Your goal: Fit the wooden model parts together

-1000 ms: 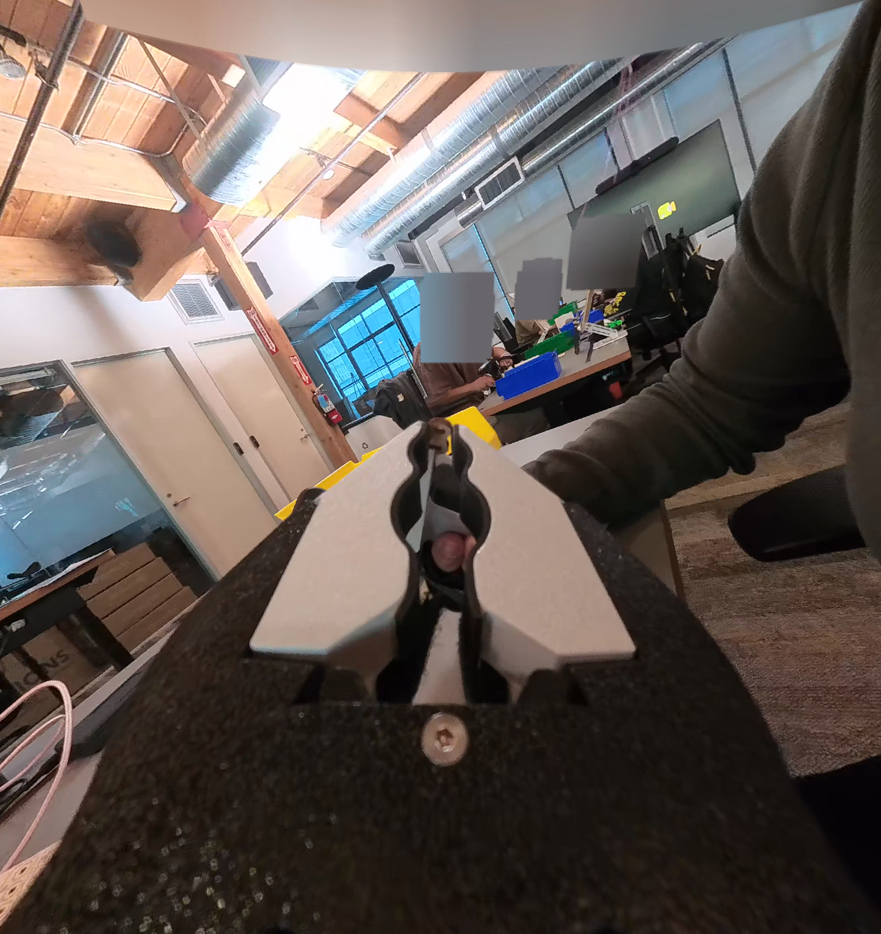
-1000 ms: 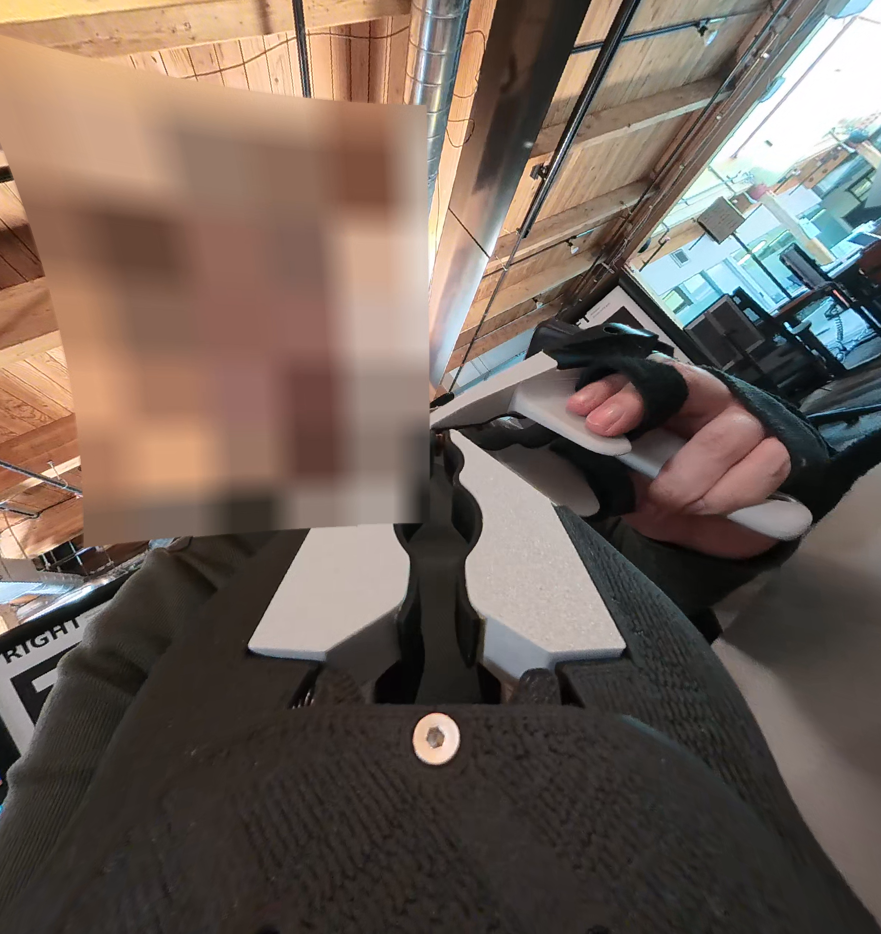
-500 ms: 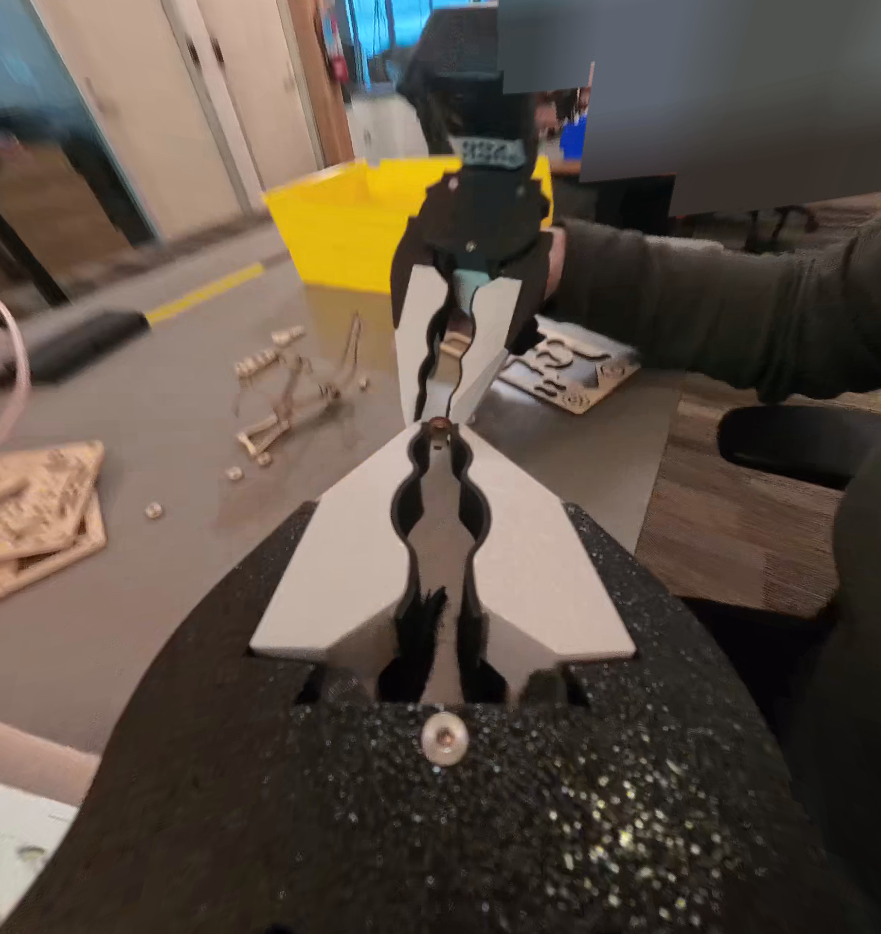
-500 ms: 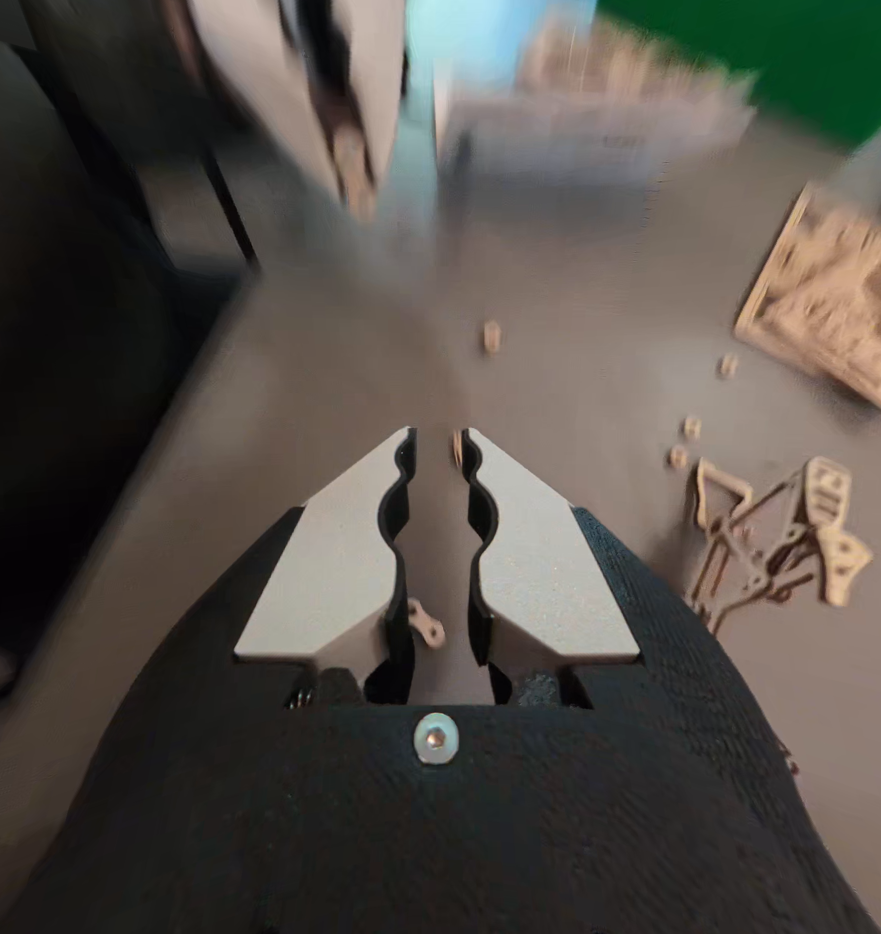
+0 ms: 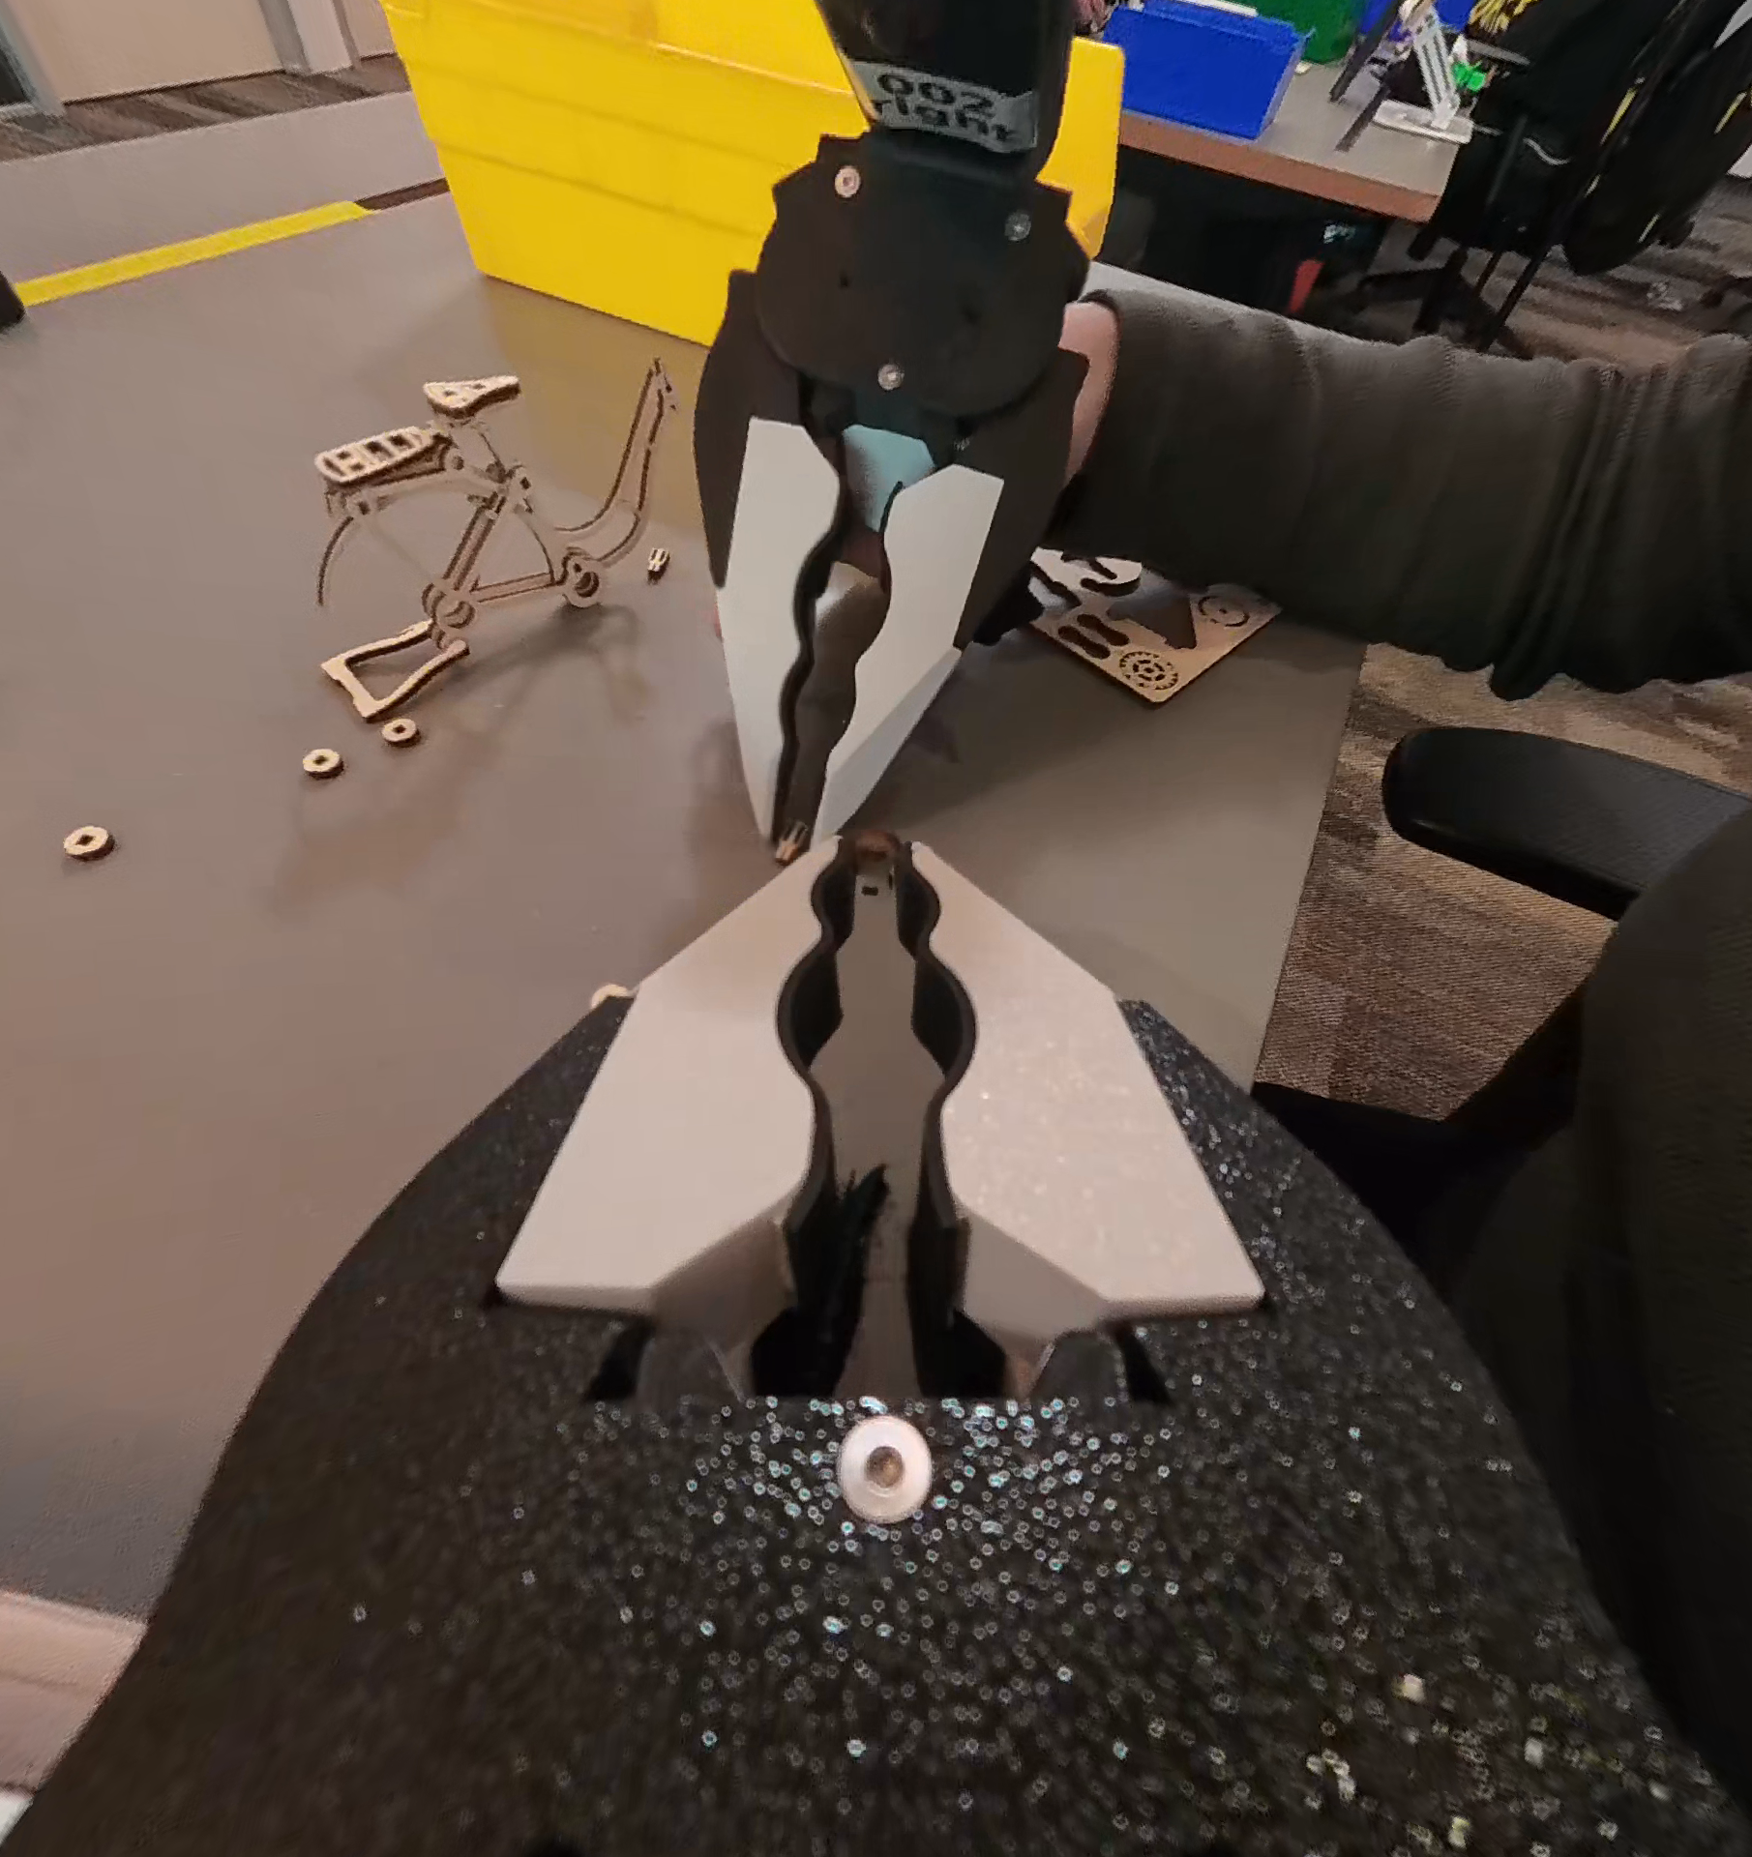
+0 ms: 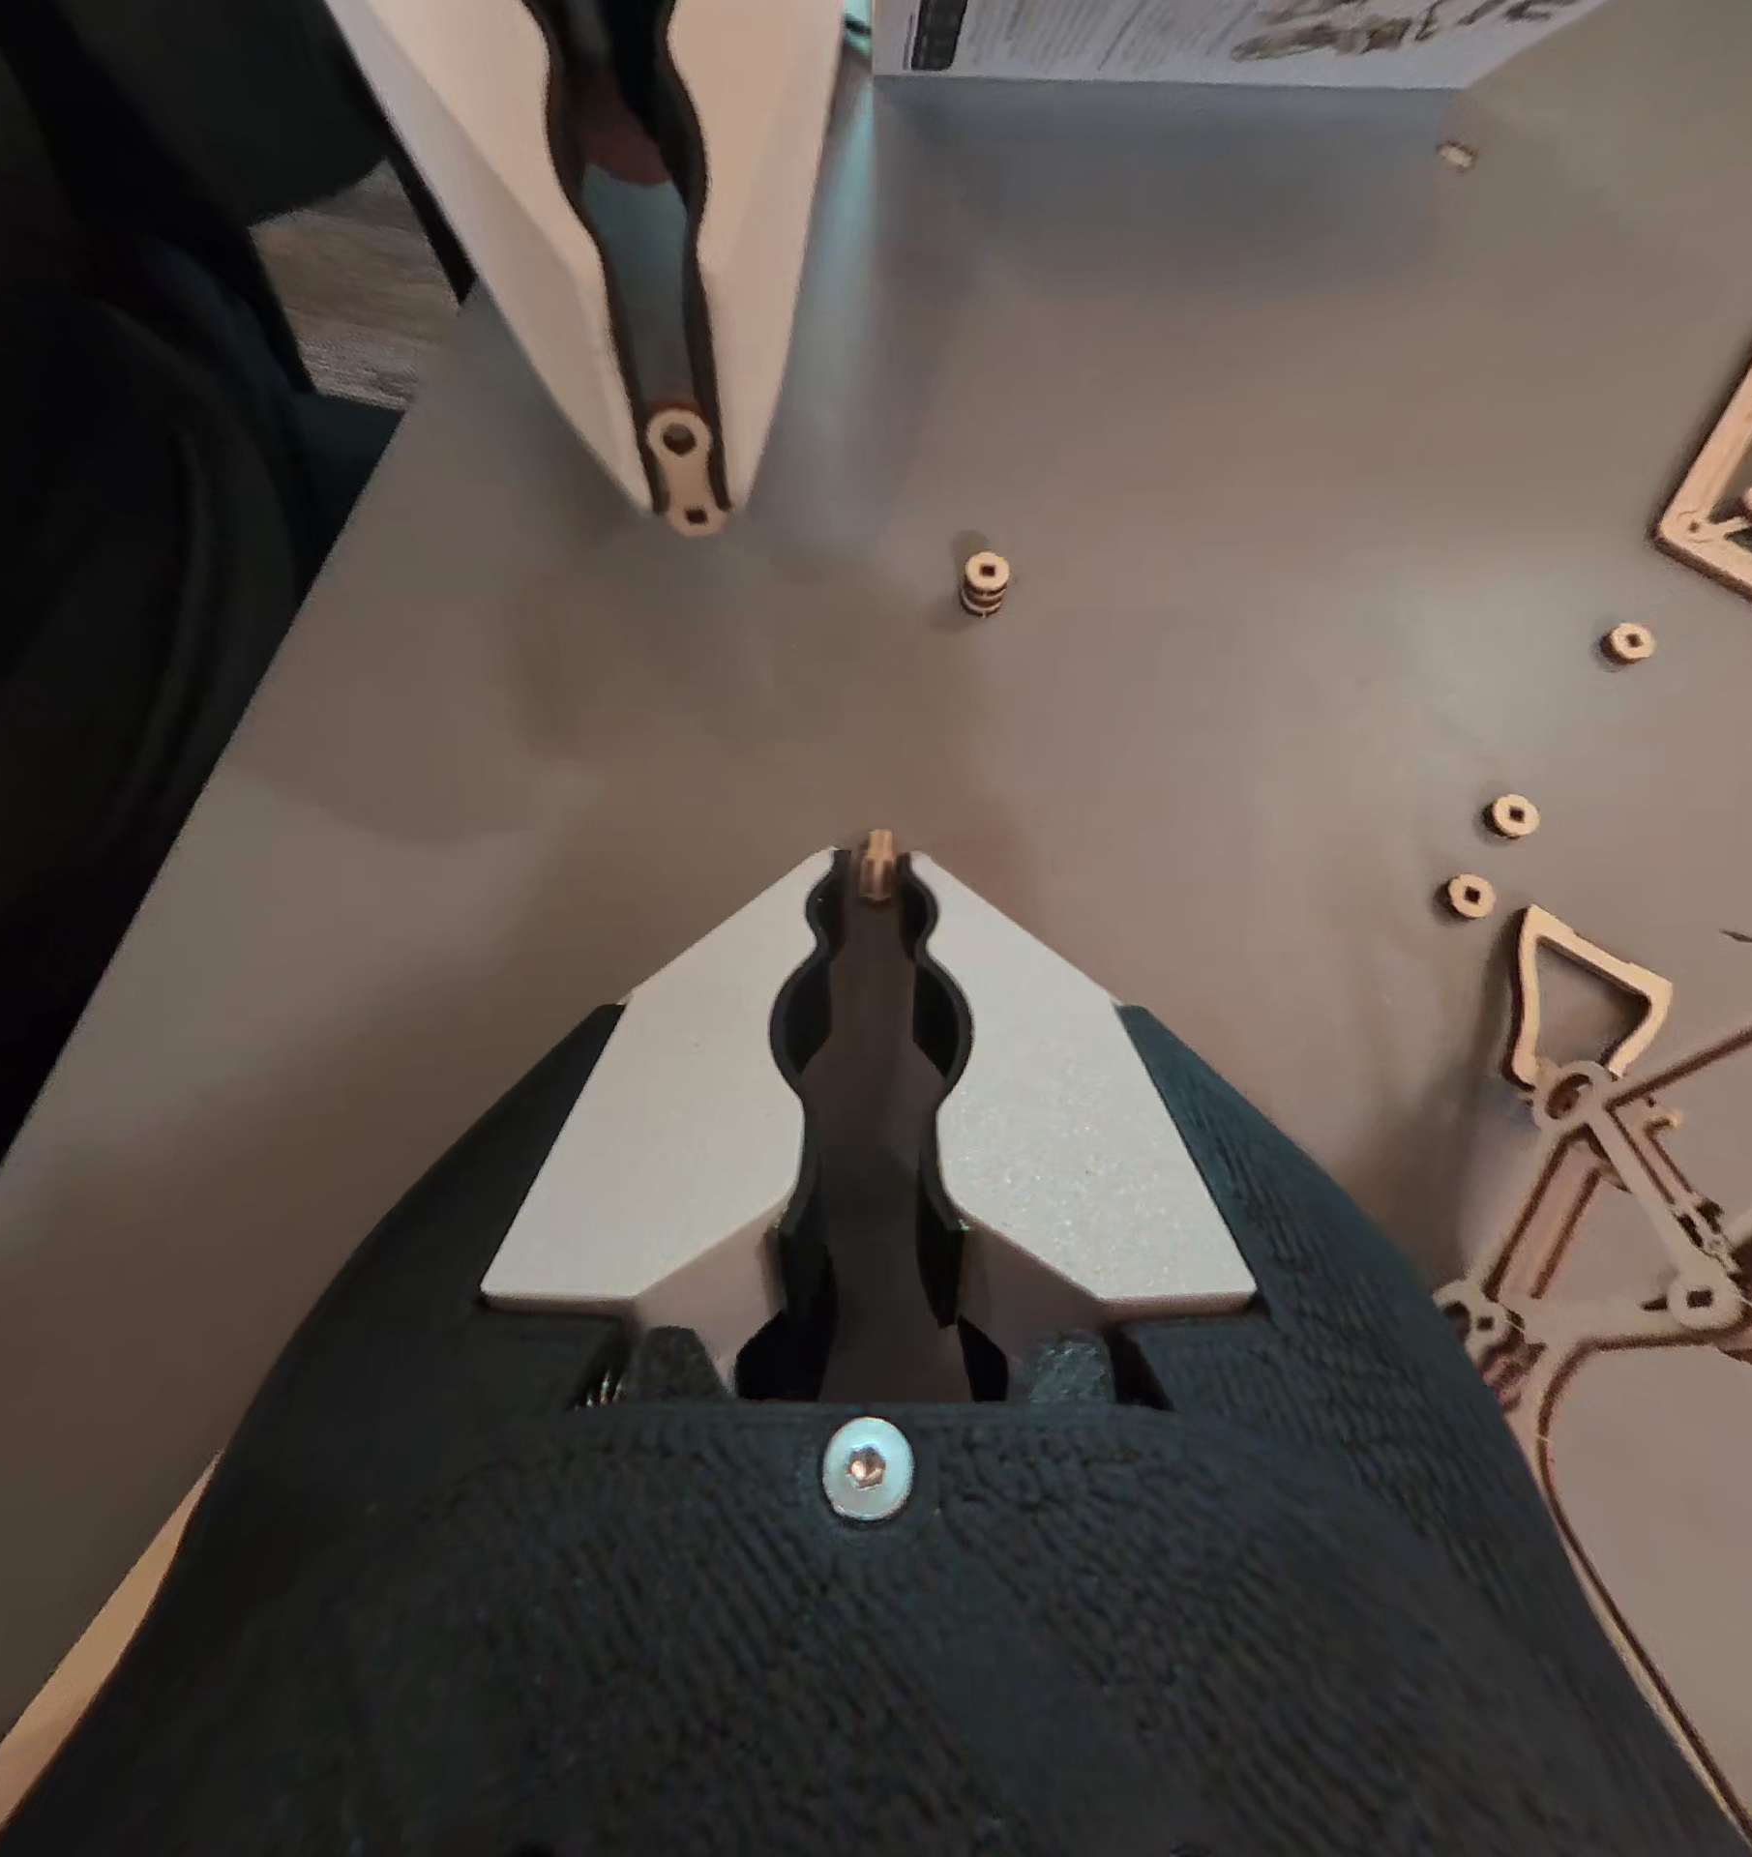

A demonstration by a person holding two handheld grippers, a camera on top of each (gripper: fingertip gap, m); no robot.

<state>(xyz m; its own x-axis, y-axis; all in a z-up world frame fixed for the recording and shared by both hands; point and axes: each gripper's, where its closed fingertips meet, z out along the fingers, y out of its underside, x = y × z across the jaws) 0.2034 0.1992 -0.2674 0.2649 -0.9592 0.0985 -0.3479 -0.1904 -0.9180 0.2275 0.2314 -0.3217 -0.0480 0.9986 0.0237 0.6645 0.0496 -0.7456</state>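
1. Nearest up: the left tongs (image 5: 874, 854) are pinched down on a small flat wooden link (image 6: 689, 472) with a hole in its rounded end. The right wrist view shows it best, poking out past the tips. The piece looks thin and feather-light, so it probably snaps or twists out if squeezed off-centre. Gripping across the flat faces, clear of the hole, seems the way to go.
2. The right tongs (image 6: 874, 864) are likewise narrowed onto a tiny wooden peg (image 6: 874, 872), only its end showing. It's likely stiff but easy to flick away. The two tips sit close together, just above the tabletop (image 5: 198, 1005).
3. Further out, loose washers (image 6: 1513, 816) and a little stacked spool (image 6: 986, 585) lie scattered about.
4. Beyond those stands the half-built wooden bicycle (image 5: 480, 523). It looks spindly, so best held by the frame, not the seat.
5. Farthest: a punched-out part sheet (image 5: 1148, 633) and a yellow bin (image 5: 600, 171).
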